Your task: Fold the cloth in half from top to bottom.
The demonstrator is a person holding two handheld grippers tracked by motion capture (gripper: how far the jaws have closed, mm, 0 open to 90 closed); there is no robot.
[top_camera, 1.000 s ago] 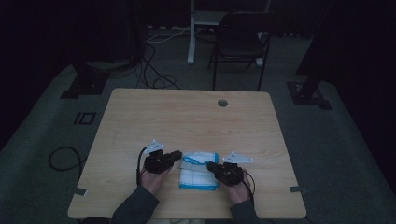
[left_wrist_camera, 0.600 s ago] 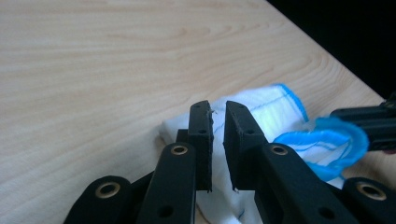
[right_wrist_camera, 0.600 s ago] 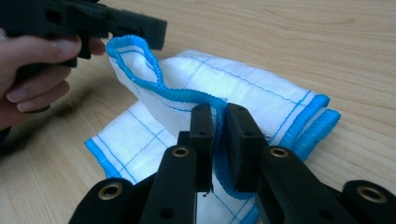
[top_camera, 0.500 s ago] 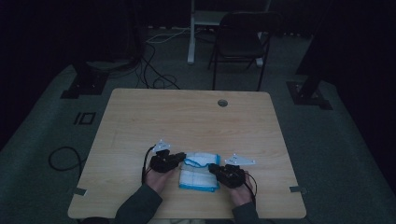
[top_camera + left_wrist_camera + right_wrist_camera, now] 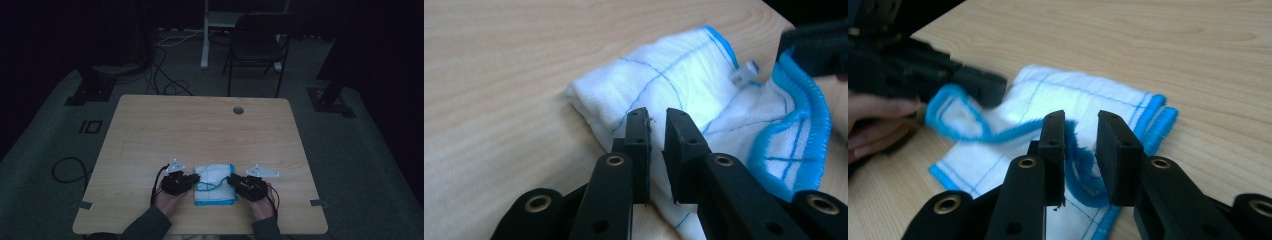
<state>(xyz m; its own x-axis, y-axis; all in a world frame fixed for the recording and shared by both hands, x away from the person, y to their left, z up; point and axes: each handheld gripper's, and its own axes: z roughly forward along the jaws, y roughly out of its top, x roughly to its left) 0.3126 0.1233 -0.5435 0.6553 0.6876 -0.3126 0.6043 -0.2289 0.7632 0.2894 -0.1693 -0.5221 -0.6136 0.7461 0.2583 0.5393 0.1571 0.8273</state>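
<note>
Right gripper (image 5: 1080, 150) fingers just parted, blue hem between; left gripper (image 5: 656, 145) lowered, fingers slightly apart over cloth (image 5: 215, 183).

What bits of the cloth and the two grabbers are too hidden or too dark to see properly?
- High view: the room is dim, so the jaws of the left gripper and right gripper are too small and dark to read.
- Left gripper view: the cloth has its near part hidden behind the jaws.
- Right gripper view: the raised blue hem is blurred; whether the far gripper pinches it is unclear.
- The small white tag is too blurred to read.
</note>
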